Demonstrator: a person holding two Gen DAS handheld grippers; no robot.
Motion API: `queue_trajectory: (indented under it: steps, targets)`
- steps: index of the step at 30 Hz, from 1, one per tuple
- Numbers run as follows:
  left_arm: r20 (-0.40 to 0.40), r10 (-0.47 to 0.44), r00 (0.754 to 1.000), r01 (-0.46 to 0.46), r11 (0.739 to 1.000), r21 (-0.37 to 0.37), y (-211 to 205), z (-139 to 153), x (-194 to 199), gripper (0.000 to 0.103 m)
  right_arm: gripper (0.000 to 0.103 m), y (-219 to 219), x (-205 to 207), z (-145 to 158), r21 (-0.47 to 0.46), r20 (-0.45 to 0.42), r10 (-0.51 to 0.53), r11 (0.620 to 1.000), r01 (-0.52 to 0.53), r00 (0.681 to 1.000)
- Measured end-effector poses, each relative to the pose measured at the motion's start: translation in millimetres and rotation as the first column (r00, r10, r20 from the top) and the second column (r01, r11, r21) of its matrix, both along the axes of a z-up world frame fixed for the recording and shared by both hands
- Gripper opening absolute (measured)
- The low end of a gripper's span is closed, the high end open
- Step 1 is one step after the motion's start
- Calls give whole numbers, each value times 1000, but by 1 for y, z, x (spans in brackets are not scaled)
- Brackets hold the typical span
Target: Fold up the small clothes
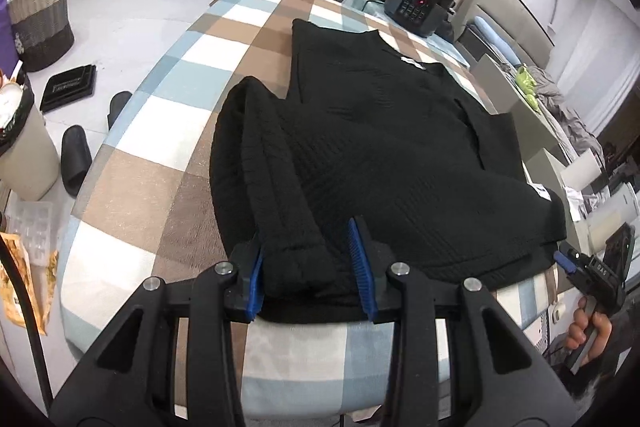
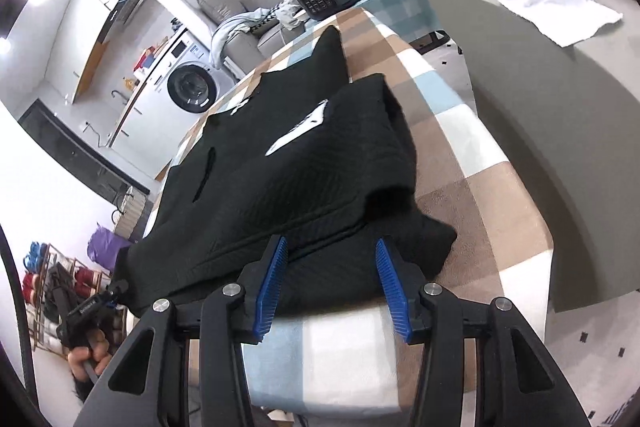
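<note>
A checked tablecloth (image 1: 132, 147) in brown, blue and white covers the table. On it lies a black sweater (image 1: 400, 147), spread flat with both sleeves folded in over the body. The left gripper (image 1: 310, 267) stands at the near hem, jaws part open, a folded sleeve cuff (image 1: 296, 259) between its blue pads without pressure. The right gripper (image 2: 332, 283) hangs likewise part open over the hem's other corner, gripping nothing.
</note>
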State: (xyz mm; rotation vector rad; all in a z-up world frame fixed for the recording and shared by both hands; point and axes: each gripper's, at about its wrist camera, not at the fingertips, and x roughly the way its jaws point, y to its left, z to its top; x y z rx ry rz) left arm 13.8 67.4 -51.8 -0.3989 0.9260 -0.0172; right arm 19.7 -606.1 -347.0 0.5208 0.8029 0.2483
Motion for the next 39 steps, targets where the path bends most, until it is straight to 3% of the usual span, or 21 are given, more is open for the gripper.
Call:
queue_trajectory:
  steps: [8, 11, 21, 26, 28, 29, 30, 31, 32, 35, 39]
  targets:
    - [23, 29, 999, -29, 999, 26, 3, 0, 12, 32, 47, -10, 26, 2, 0, 30, -6, 1000, 6, 1000]
    - [38, 29, 999, -30, 999, 25, 4, 2, 13, 25, 47, -9, 32, -1, -6, 1, -7, 1000, 7, 1000]
    - [12, 61, 998, -61, 998, 2, 20, -6, 19, 25, 47, -36, 16, 11, -39, 36, -80, 996, 81, 996]
    - [27, 58, 998, -58, 998, 0, 18, -7, 23, 25, 47, -31, 41, 14, -51, 58, -35, 998, 38, 998]
    - [39, 63, 997, -63, 998, 1, 18, -7, 24, 18, 47, -23, 49, 18, -76, 79, -1, 997, 7, 997]
    - [38, 71, 997, -71, 997, 1, 19, -7, 25, 14, 38, -18, 51, 20, -112, 91, 8, 994, 2, 996]
    - [37, 79, 996, -79, 997, 3, 21, -8, 25, 11, 18, -12, 52, 24, -156, 104, 23, 988, -7, 994]
    - [41, 86, 995, -86, 996, 2, 23, -8, 26, 9, 8, -7, 52, 25, -184, 102, 39, 983, -19, 994]
    - [44, 89, 995, -89, 996, 0, 25, -8, 25, 9, 6, -2, 50, 27, -221, 96, 55, 975, -32, 994]
    - [72, 102, 992, -101, 995, -6, 31, 0, 19, 7, 5, 2, 27, 38, -209, 139, 110, 975, -79, 984]
    - [108, 112, 988, -111, 994, -13, 36, 12, 3, 7, 5, -14, -13, 45, -77, 174, 67, 996, -54, 982]
